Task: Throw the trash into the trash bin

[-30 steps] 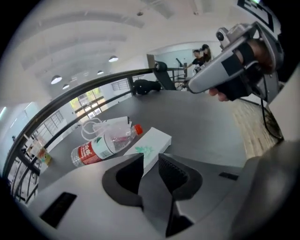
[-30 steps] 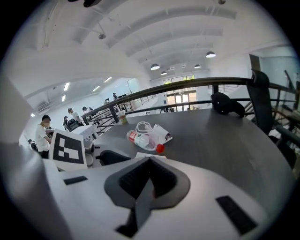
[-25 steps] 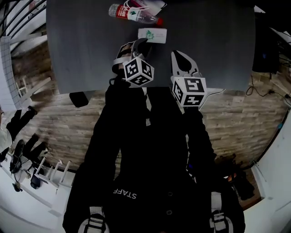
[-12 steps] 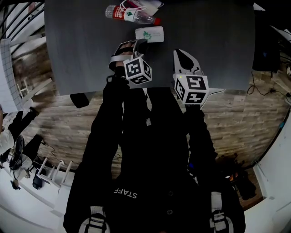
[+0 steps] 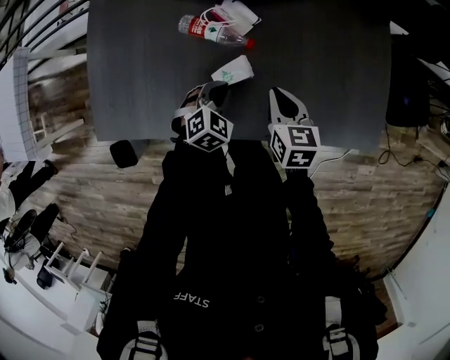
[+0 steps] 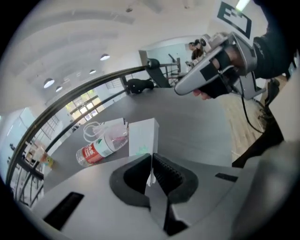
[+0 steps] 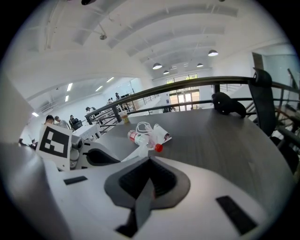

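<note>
A small white carton with green print [image 5: 233, 69] is pinched at its near edge by my left gripper [image 5: 215, 87], which is shut on it and holds it tilted just above the dark grey table [image 5: 140, 84]. The left gripper view has the carton [image 6: 143, 136] standing up between the pads. Beyond it lie a clear bottle with a red label and cap [image 5: 212, 32] and a white wrapper with a cord loop [image 5: 235, 13]. My right gripper [image 5: 285, 100] hovers over the table's near edge, shut and empty, its jaws [image 7: 149, 180] pressed together. No trash bin is clearly in view.
The table's near edge runs just under both grippers, with wood-plank floor below it. A small black object [image 5: 123, 153] lies on the floor at the left. A dark boxy shape [image 5: 408, 81] stands by the table's right side. A black railing [image 7: 187, 86] curves behind the table.
The left gripper has risen with the white carton, which lay flat on the table before and now hangs tilted in the jaws. The right gripper has stayed put.
</note>
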A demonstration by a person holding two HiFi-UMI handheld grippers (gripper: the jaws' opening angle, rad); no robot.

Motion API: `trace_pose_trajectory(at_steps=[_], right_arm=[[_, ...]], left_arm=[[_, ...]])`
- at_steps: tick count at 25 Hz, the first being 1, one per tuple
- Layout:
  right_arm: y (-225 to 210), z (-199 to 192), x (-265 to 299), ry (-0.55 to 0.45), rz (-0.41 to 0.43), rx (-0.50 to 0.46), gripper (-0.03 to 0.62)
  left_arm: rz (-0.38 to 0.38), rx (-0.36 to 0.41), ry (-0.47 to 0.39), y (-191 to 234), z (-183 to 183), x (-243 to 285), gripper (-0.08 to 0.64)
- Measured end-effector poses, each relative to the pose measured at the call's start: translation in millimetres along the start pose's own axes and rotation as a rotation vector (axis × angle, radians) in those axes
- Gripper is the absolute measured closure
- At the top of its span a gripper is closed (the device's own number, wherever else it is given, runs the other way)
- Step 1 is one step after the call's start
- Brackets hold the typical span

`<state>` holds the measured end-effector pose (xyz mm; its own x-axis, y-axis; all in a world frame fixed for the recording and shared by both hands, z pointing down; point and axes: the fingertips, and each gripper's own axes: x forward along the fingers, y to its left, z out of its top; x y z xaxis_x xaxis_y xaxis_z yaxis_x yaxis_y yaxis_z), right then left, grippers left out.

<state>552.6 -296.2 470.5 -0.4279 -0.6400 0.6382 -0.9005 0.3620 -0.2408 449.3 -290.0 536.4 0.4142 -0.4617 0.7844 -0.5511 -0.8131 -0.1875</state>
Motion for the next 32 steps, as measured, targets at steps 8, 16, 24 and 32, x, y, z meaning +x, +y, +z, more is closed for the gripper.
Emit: trace_pose_trajectory(at_steps=[8,16,24,32], right_arm=[[51,19,3,-0.015,0.121,-0.094,0.578],[121,37,14,-0.015,0.258,-0.205,0.578],[222,38,30,-0.023,0.388,-0.301,0.578],[367,8,47,0.000,0.517,-0.389,0.578]], left_arm=[[0.097,-0.453,-0.143,21,-11,-62,0.540],[0.247,-0.712,-0.238,45,-49,-124,0.541],[0.419,-0.828,-0.285,67,-118,-192,0.541],[0.581,-0.988,-0.319,74,-238,-285,0.541]])
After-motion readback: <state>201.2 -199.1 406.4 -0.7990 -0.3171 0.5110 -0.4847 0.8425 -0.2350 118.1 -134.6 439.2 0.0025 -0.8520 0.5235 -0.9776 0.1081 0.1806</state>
